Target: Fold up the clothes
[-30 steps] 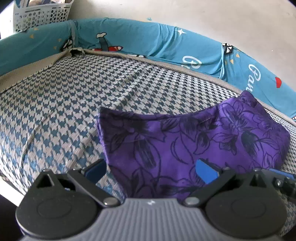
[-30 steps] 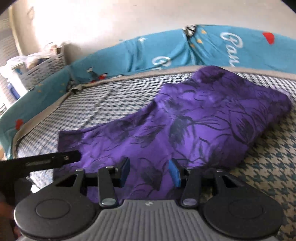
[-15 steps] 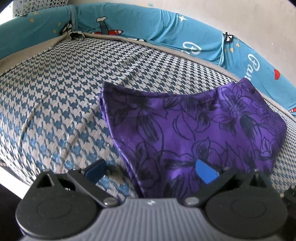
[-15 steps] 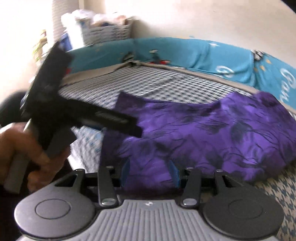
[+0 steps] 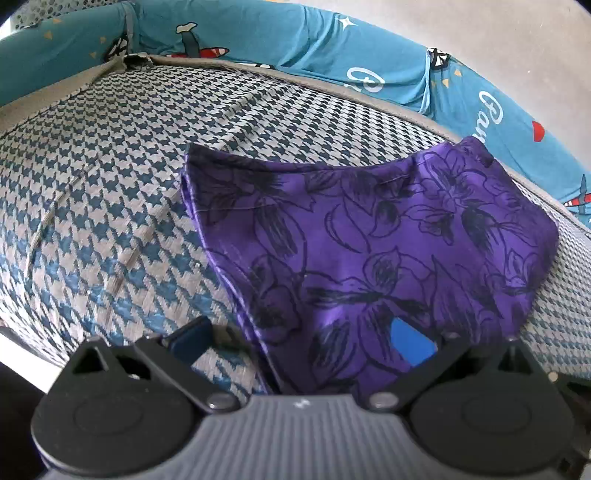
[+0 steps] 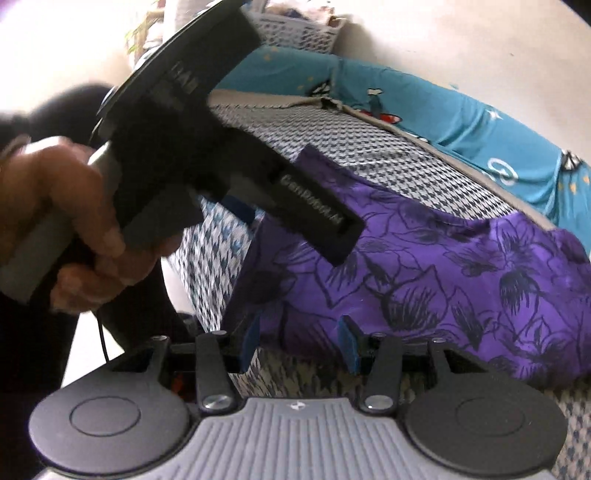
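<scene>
Person's hand: far left of the right wrist view, fist wrapped round a grey handle, knuckles toward the lens; a dark sleeve behind it
Left gripper: held by that hand, seen from outside in the right wrist view as a black body slanting down from upper left toward the cloth; pitched downward at the mattress; its jaws stand wide, one blue pad over the bare weave at near left, the other over the cloth at near right; the pads press on nothing
Mattress: blue-and-grey houndstooth cover, wrinkled at the left; runs to a grey piped edge at the far side
Purple garment: floral print in black, folded, lying flat on the mattress right of centre; its near-left edge runs between the left gripper's pads
Right gripper: tilted downward; jaws partly apart, nothing clamped; the garment's near edge lies just beyond the pads
Bumper: teal printed cloth along the far edge
Basket: white, perforated, far beyond the bumper
</scene>
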`<state>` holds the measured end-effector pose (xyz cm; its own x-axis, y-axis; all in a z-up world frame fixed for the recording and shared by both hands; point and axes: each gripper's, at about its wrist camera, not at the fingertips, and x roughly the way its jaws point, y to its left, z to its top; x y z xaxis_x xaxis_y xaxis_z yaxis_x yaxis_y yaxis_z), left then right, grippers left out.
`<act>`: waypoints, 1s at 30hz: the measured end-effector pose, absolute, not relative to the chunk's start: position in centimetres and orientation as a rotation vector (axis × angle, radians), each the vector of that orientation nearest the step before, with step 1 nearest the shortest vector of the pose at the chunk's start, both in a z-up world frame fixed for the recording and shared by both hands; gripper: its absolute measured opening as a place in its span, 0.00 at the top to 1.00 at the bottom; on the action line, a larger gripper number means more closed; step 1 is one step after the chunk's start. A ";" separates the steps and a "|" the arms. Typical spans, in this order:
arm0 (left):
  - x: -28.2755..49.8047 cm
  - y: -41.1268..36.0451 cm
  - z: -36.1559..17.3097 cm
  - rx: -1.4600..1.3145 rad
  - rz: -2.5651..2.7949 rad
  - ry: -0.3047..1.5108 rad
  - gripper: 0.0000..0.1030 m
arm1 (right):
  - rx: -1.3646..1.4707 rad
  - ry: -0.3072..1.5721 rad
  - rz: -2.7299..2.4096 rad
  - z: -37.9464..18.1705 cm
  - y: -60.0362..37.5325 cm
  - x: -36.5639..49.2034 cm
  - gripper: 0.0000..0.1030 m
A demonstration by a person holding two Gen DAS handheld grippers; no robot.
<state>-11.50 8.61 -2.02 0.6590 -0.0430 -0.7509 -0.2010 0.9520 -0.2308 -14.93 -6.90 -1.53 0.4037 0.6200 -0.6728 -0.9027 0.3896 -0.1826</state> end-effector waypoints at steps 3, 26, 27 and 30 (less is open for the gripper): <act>-11.5 8.7 -2.1 -0.315 0.088 0.850 0.00 | -0.657 0.533 1.038 -2.1 -6.7 -15.4 0.56; -11.2 9.9 -1.9 -0.430 0.074 0.854 0.00 | -0.952 0.322 1.049 -5.2 -5.1 -17.7 0.56; -11.2 9.9 -1.9 -0.432 0.073 0.854 0.00 | -0.959 0.310 1.043 -5.4 -4.9 -17.7 0.56; -11.3 10.1 -1.8 -0.440 0.070 0.855 0.00 | -0.981 0.275 1.029 -5.9 -4.7 -17.9 0.60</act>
